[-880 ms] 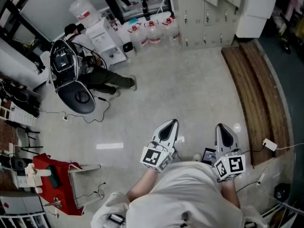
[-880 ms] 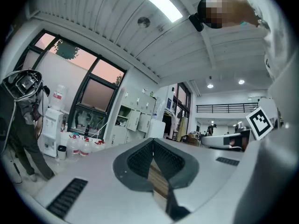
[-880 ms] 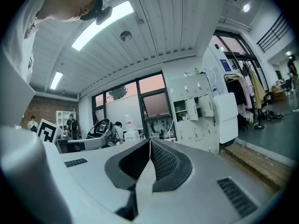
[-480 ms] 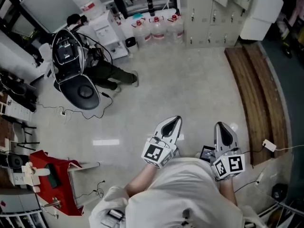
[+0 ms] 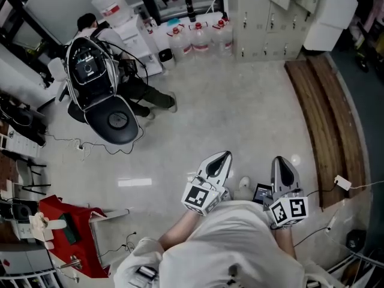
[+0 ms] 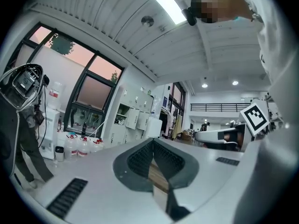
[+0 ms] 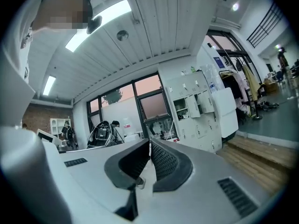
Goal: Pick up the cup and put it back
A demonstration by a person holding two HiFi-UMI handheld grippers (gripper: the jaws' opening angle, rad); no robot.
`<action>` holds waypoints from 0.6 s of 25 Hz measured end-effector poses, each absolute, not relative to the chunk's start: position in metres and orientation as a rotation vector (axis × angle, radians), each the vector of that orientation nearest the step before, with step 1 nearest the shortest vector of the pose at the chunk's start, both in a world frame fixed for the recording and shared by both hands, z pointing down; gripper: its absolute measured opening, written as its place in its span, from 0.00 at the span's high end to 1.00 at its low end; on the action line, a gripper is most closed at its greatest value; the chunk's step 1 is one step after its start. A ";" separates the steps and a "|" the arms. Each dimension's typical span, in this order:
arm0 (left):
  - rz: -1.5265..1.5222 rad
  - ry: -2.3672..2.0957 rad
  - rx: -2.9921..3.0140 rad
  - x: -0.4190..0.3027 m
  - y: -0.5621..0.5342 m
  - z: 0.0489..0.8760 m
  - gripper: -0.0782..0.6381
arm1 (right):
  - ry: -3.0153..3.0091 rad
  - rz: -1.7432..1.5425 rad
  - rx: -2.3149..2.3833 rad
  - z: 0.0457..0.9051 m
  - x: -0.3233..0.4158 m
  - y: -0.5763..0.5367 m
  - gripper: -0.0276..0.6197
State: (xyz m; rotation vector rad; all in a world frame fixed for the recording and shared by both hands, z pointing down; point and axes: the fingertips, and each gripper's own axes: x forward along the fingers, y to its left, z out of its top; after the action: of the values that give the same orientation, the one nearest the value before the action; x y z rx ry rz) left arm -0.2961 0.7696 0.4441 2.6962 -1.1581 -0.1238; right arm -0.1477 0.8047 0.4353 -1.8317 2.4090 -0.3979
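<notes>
Head view: right tool (image 5: 282, 163) near wooden platform (image 5: 327, 119).

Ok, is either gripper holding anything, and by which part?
Nothing is held. The left gripper and the right gripper each show jaws together, nothing between them.

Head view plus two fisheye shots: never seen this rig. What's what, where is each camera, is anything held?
There is no robot here. A person stands holding a handheld two-jaw gripper in each hand. The head view comes from a camera on their head looking steeply down, so it shows the left gripper and right gripper over the floor. The two gripper views come from wide-angle cameras riding on those tools, looking along the jaws into the room. Both pairs of jaws are together with nothing between them. No table is in front. Further off are water jugs, lockers and a wooden platform. No cup shows in any view.
</notes>
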 end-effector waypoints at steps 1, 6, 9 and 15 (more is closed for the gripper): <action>-0.126 -1.157 2.695 -0.295 0.768 0.445 0.88 | 2.408 -0.398 -1.841 0.436 -0.146 0.802 0.91; -0.122 -1.161 2.693 -0.289 0.754 0.446 0.88 | 2.380 -0.437 -1.865 0.447 -0.135 0.782 0.91; -0.108 -1.179 2.687 -0.286 0.738 0.449 0.88 | 2.382 -0.459 -1.854 0.453 -0.131 0.760 0.91; -0.091 -1.236 2.673 -0.273 0.672 0.451 0.88 | 2.417 -0.446 -1.800 0.460 -0.118 0.685 0.91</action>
State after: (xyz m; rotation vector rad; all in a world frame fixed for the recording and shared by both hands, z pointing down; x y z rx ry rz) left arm -0.2731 0.6720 0.4508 2.6726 -1.2361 -0.0913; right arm -0.1182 0.6853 0.4596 -1.7995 2.4171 -0.4457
